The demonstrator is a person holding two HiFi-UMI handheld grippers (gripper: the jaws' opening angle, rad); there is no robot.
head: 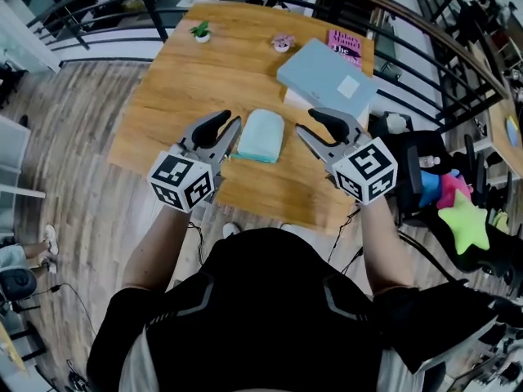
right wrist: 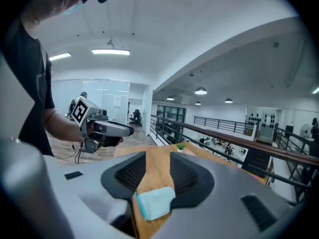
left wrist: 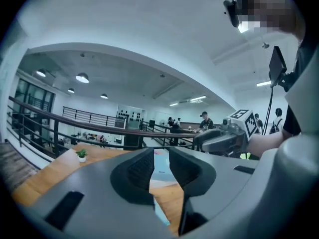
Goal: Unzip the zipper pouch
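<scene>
**While both grippers hang above the counter, the pouch lies untouched**

Although each hand carries a gripper over the near edge of the wooden counter [head: 204, 80], neither one touches the zipper pouch [head: 261, 135]. This pale teal pouch lies flat near the counter's front edge, its long side running away from the person and a darker teal strip along its near end. Whether its zipper is open or closed cannot be made out.

In the head view the left gripper [head: 233, 118] sits at 9 o'clock of the pouch and the right gripper [head: 304, 122] at 3 o'clock, both pointing away from the person. The left gripper view shows its fingers [left wrist: 139, 168] released with a narrow gap and nothing between them. The right gripper view shows its fingers [right wrist: 187, 176] released a little wider, also empty; the pouch shows through the gap, lying on the counter below.

Further back on the counter, a flat blue-grey box [head: 327, 78] rests at 1 o'clock of the pouch, with a pink book [head: 345, 45] just beyond it. A small pink object [head: 283, 42] stands at 12 o'clock, and a little potted plant [head: 201, 32] at 11 o'clock, near the far edge. Off the counter, at 4 o'clock, a green star cushion [head: 463, 223] rests on a chair.
</scene>
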